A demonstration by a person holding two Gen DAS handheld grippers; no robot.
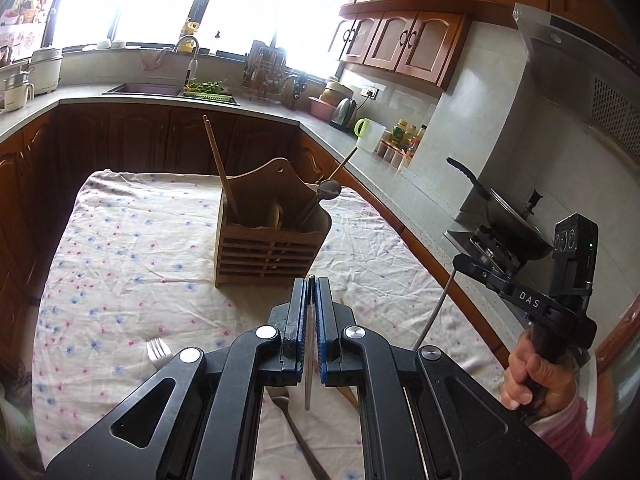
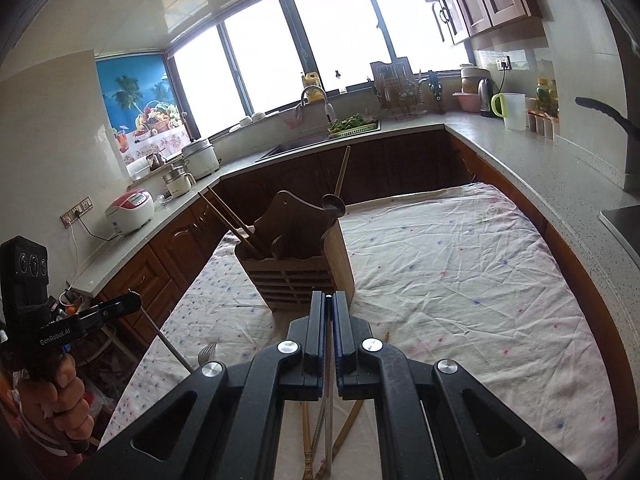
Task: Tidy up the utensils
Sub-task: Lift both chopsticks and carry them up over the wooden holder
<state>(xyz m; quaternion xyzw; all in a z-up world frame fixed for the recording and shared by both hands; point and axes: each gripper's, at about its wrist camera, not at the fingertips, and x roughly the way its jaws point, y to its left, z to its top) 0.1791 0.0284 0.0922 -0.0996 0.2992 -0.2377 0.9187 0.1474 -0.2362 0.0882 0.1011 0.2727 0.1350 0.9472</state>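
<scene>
This is a home kitchen: a grey speckled stone worktop (image 2: 520,160) runs in a U under a wide bay window, with dark brown wooden cupboards (image 2: 476,0) above and below it. A recessed sink (image 2: 296,148) with a curved metal tap (image 2: 314,94) sits under the window, beside a green basket of leafy vegetables (image 2: 352,124) and a wire dish rack (image 2: 396,92). A white and red rice cooker (image 2: 130,212), a steel electric kettle (image 2: 486,96), spice jars (image 1: 400,140) and a lidded black pan (image 1: 508,212) under a steel extractor hood (image 1: 580,64) confirm it.
</scene>
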